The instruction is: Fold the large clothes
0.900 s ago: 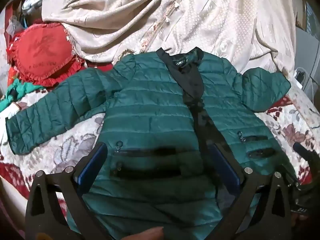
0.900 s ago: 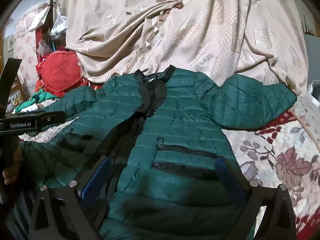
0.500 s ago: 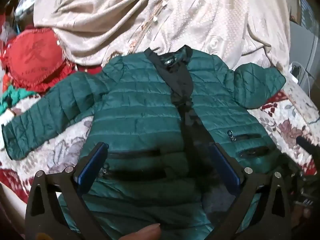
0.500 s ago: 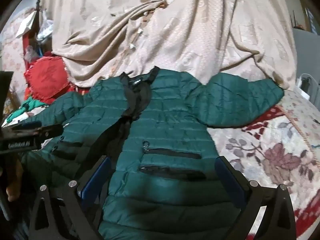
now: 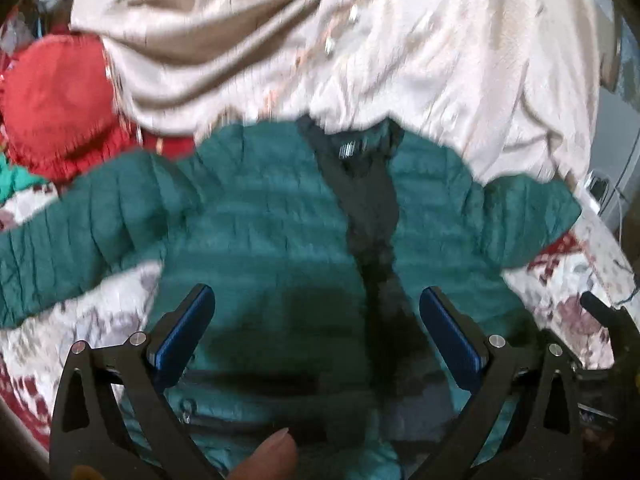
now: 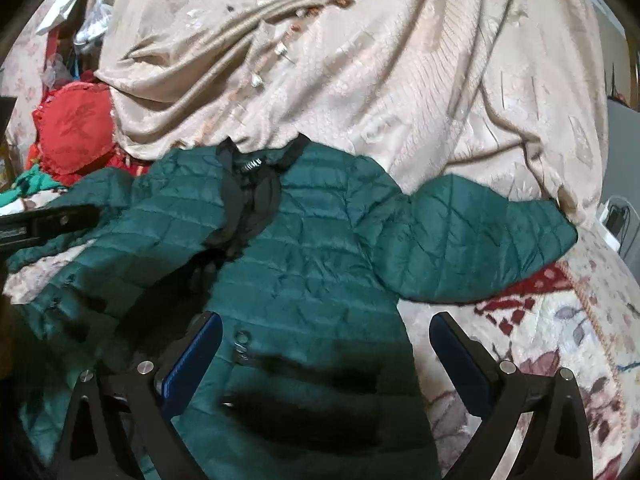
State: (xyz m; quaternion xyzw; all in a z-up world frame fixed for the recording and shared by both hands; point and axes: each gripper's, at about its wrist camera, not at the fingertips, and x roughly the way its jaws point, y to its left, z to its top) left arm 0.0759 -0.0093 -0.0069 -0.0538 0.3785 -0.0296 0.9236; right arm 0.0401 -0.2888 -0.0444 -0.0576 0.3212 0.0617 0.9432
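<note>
A dark green quilted jacket (image 5: 260,236) with a black front placket lies front up on a floral bedspread, sleeves spread to both sides; it also shows in the right wrist view (image 6: 304,272). My left gripper (image 5: 316,328) is open and empty, hovering over the jacket's lower left front. My right gripper (image 6: 326,352) is open and empty over the lower right front, near the zip pockets (image 6: 304,364). The right sleeve (image 6: 472,236) is bent short. The left wrist view is blurred.
A large beige crumpled bedcover (image 6: 360,64) is heaped behind the jacket. A red frilled cushion (image 5: 56,104) lies at the back left. The floral bedspread (image 6: 560,352) shows to the right. The other gripper's body (image 6: 48,220) juts in at the left.
Both grippers have moved forward over the jacket, toward its collar; the pockets now sit lower in both views. Both stay open. The jacket has not moved.
</note>
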